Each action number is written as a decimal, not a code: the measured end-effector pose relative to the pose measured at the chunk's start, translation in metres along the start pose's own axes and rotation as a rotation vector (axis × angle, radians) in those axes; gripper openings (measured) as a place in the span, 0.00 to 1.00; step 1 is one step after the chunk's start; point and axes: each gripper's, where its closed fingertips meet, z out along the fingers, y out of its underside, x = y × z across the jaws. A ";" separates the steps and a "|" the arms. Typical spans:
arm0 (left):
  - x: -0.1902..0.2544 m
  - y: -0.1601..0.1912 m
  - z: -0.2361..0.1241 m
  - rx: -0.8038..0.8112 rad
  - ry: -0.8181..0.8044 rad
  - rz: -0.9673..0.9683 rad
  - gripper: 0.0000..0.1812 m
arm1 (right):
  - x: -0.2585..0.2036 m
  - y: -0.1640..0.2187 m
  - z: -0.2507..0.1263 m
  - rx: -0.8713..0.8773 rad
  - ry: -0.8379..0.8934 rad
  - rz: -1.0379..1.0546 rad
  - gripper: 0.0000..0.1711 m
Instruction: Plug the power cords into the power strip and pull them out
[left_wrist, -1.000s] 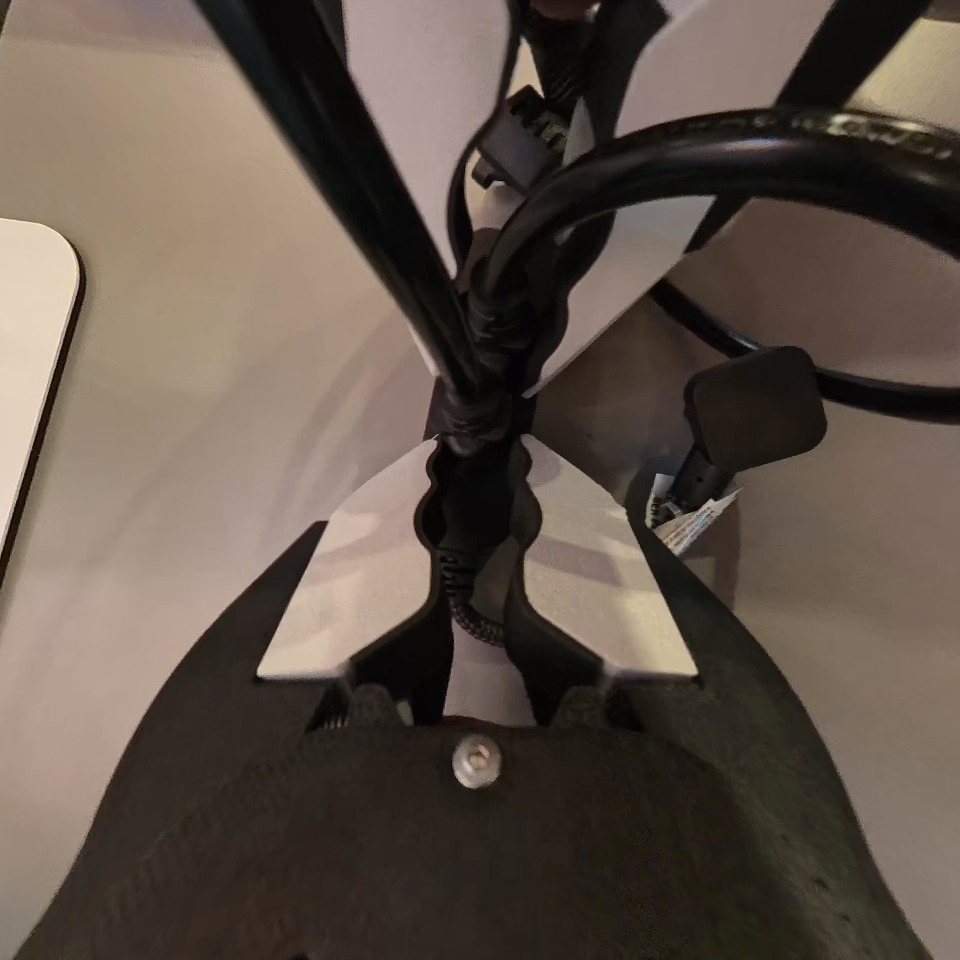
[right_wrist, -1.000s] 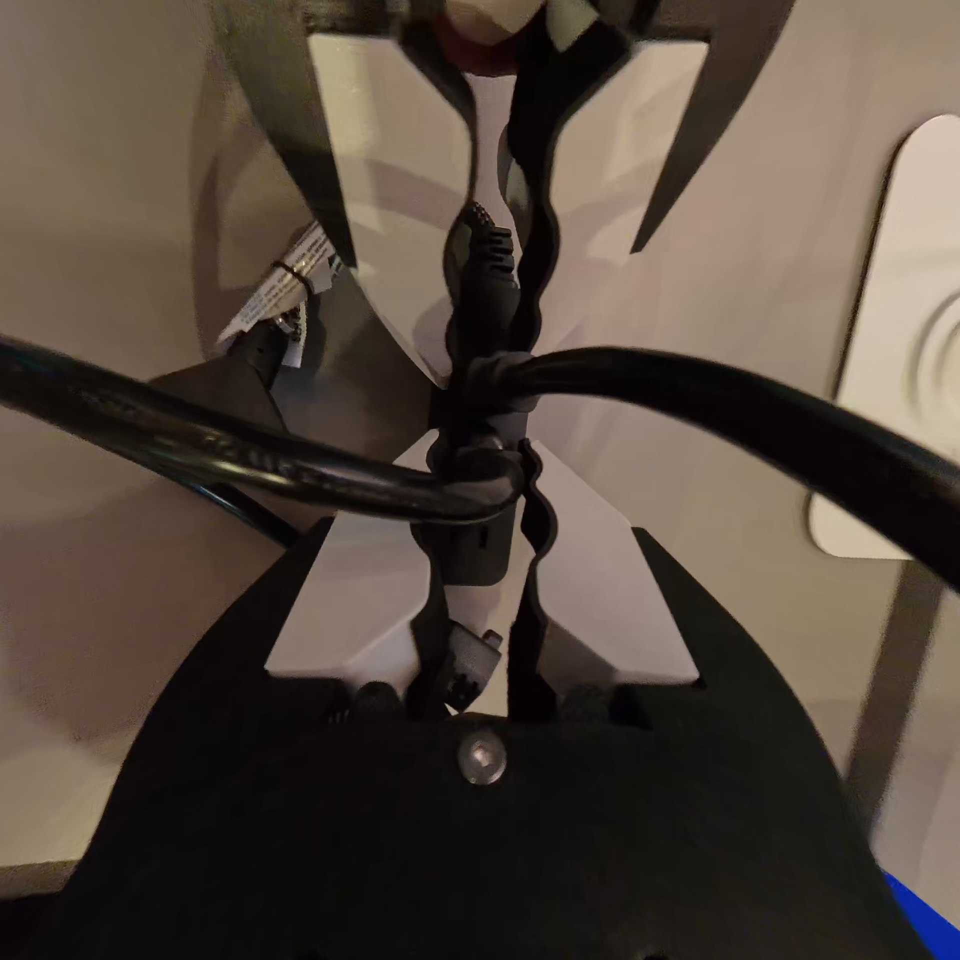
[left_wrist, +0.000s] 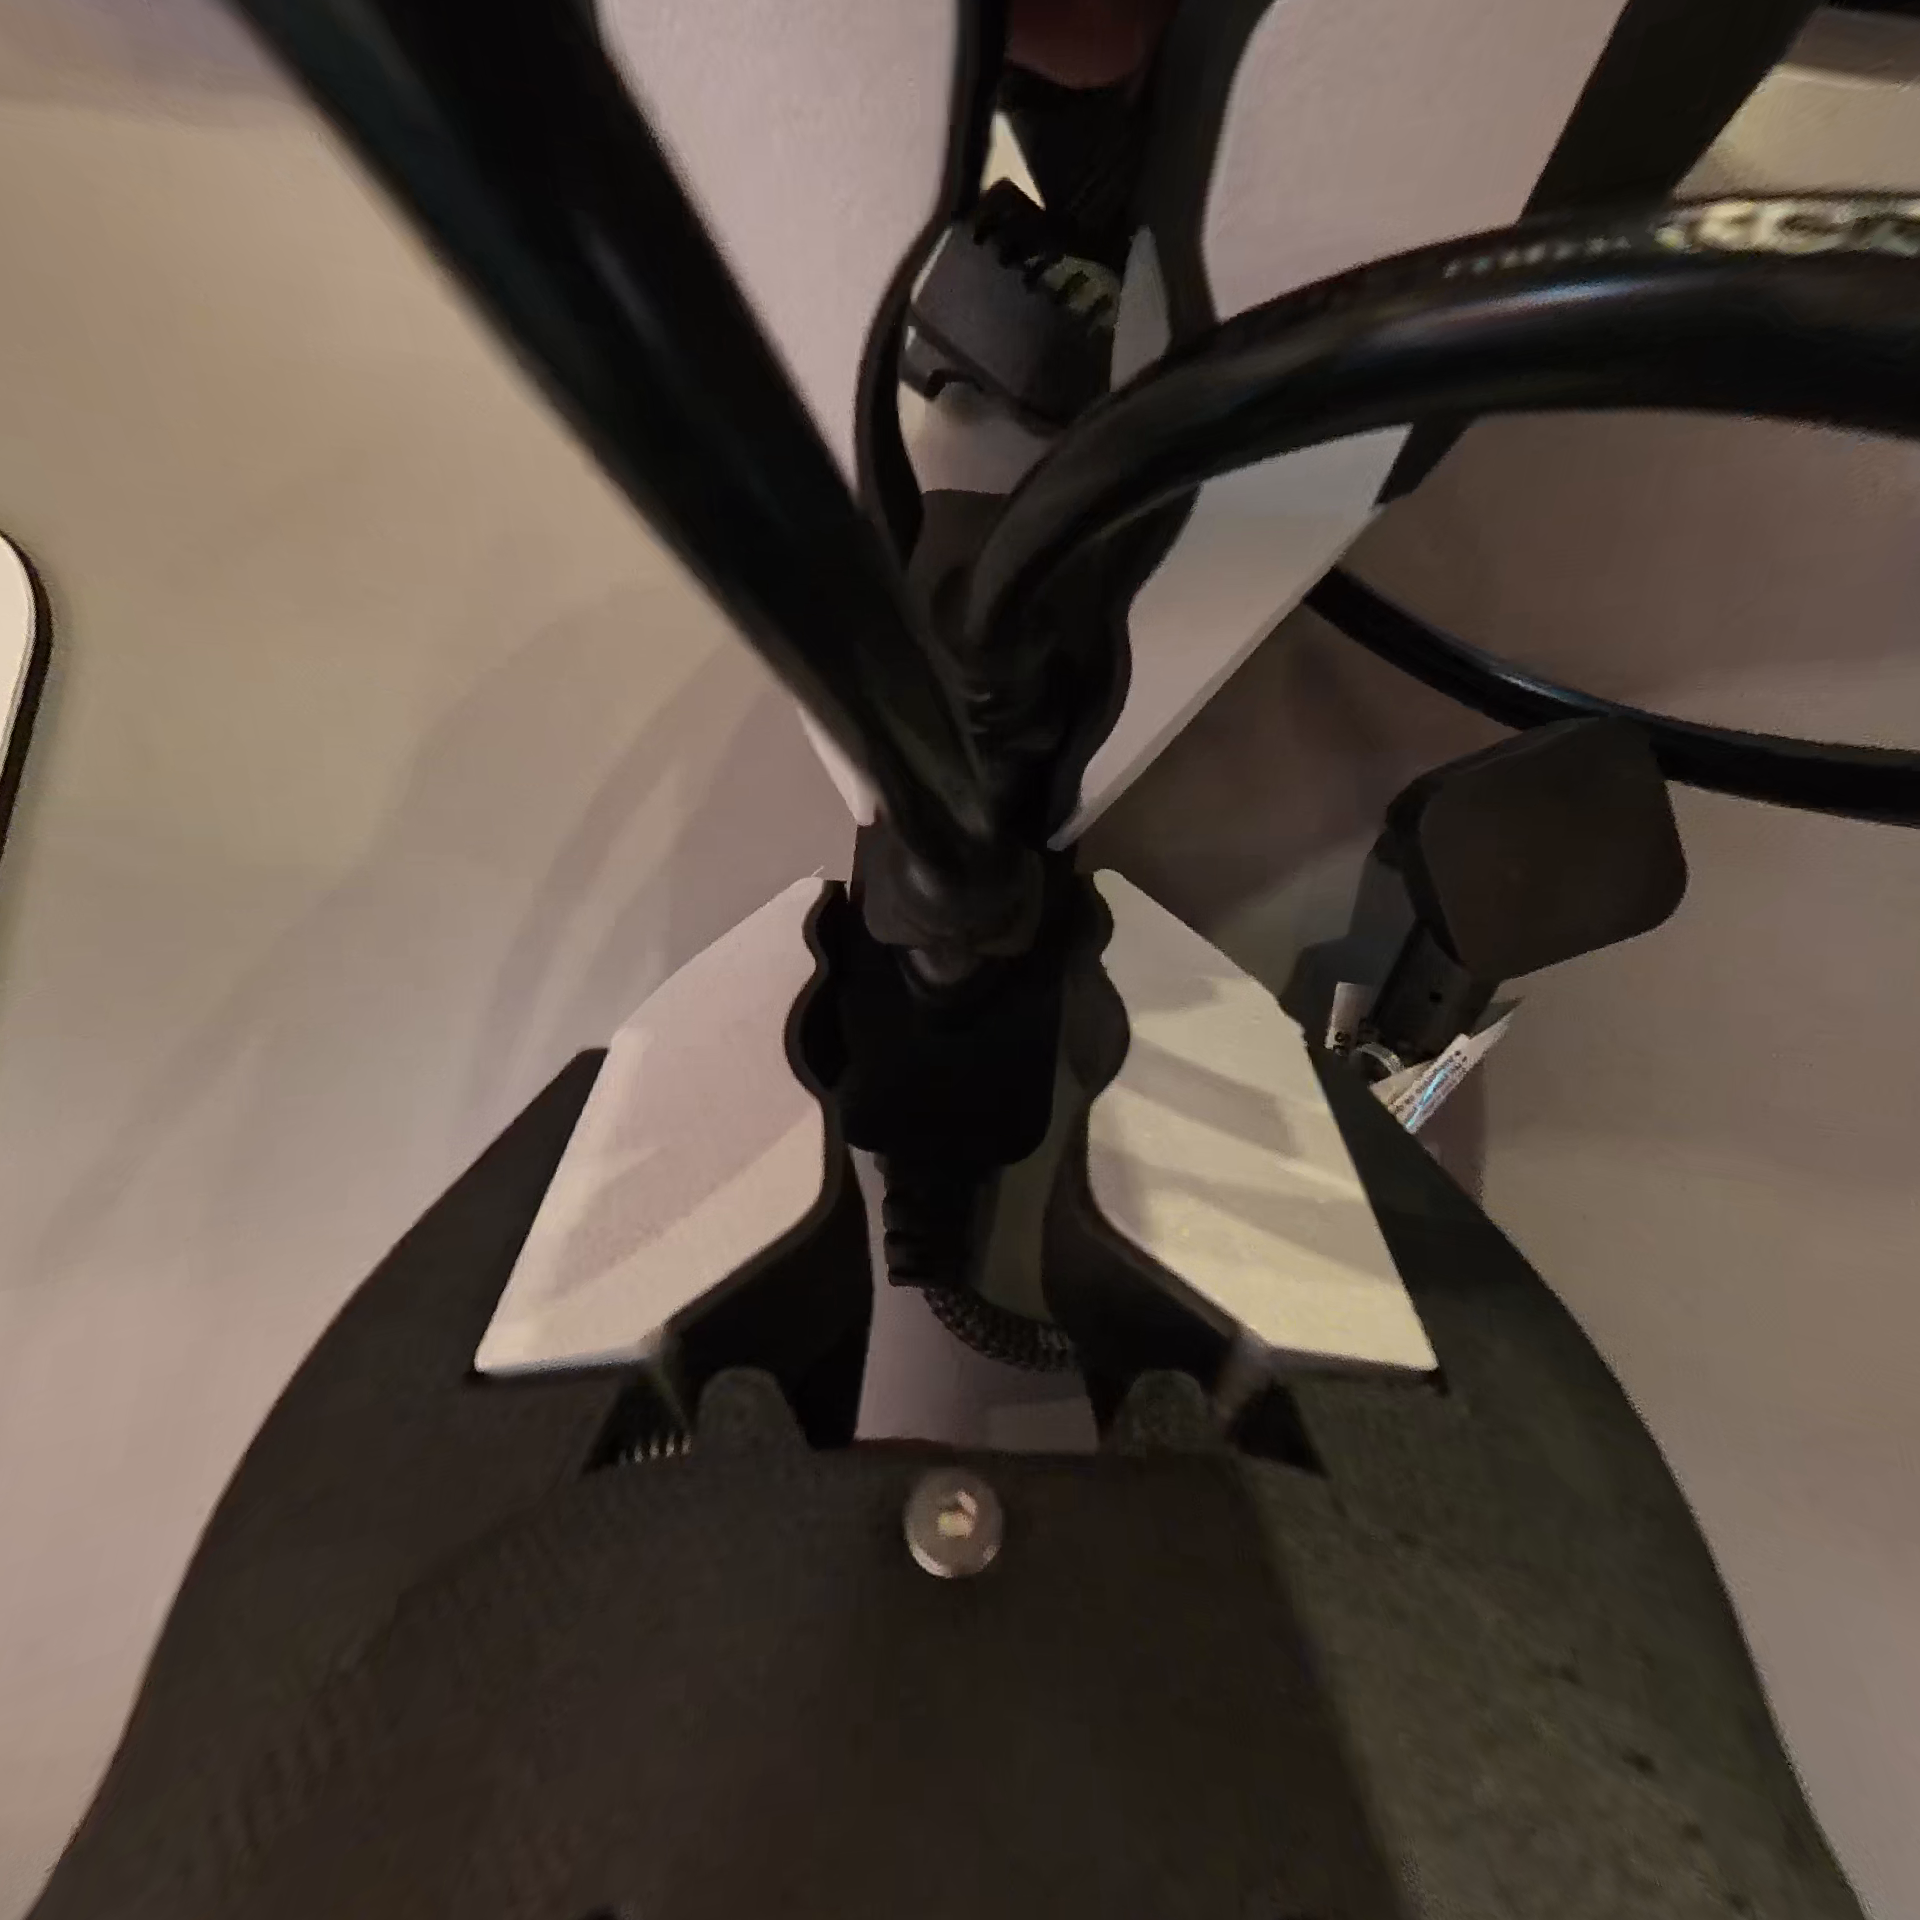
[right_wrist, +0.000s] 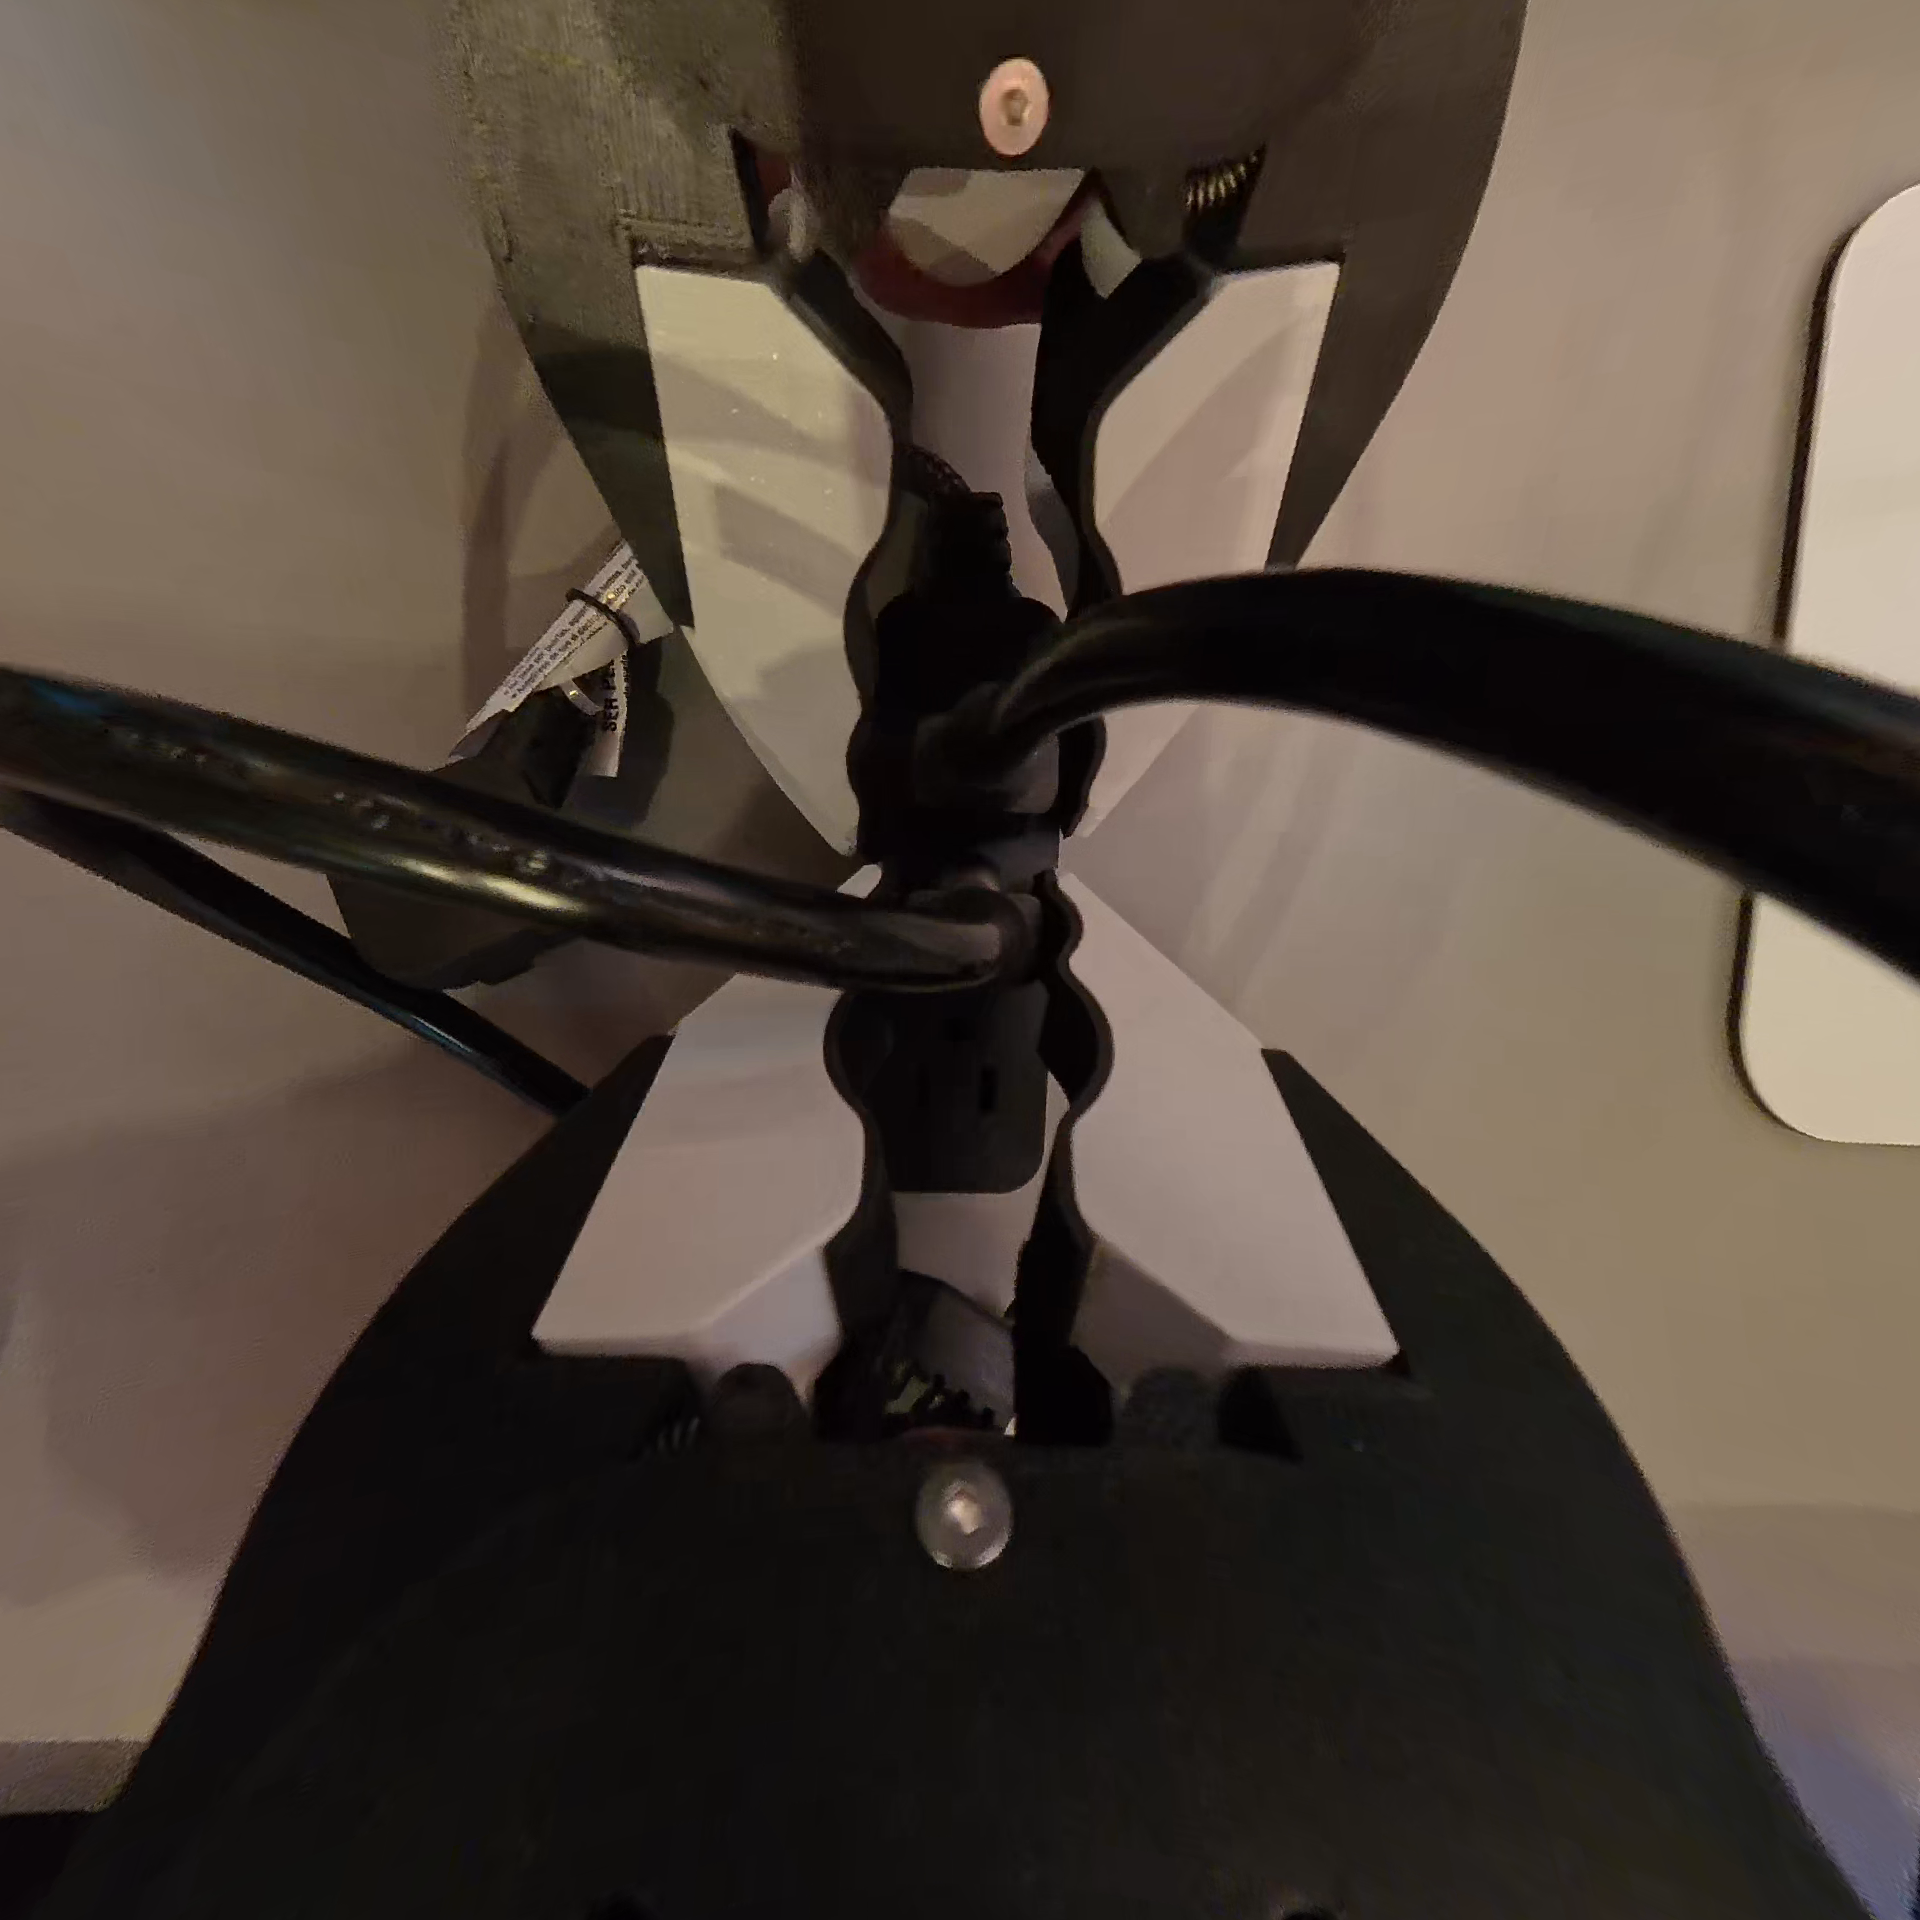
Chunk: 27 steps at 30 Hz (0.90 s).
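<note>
A narrow black power strip (right_wrist: 951, 1101) hangs between my two grippers, which face each other tip to tip. My right gripper (right_wrist: 961, 894) is shut on the end with outlet slots. My left gripper (left_wrist: 956, 894) is shut on the other end (left_wrist: 935, 1049), where a braided cord (left_wrist: 997, 1320) leaves it. Two thick black power cords (right_wrist: 416, 842) (right_wrist: 1455, 675) enter the strip in the middle and bend away to either side. They also show in the left wrist view (left_wrist: 623, 364) (left_wrist: 1455, 343). Their plugs are hidden between the fingers.
A loose black plug (left_wrist: 1538, 862) with a white tag (left_wrist: 1434, 1091) lies on the beige table (left_wrist: 312, 935) beside the strip. It also shows in the right wrist view (right_wrist: 457, 925). A white rounded board (right_wrist: 1860, 675) lies on the other side. Less than 4 cm separates the two grippers' tips.
Both grips hold as before. More of the left gripper's body shows in the right wrist view, and the white board has slid toward the edge of the left wrist view.
</note>
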 end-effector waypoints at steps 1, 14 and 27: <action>0.000 0.000 0.000 0.012 0.000 -0.009 0.22 | 0.000 0.000 0.000 -0.005 0.020 -0.015 0.13; 0.000 -0.001 0.002 0.039 -0.031 0.028 0.23 | 0.001 0.001 -0.002 0.053 -0.091 0.159 0.13; 0.002 -0.006 0.004 0.063 -0.041 0.010 0.23 | 0.001 0.009 -0.005 -0.162 -0.094 0.005 0.14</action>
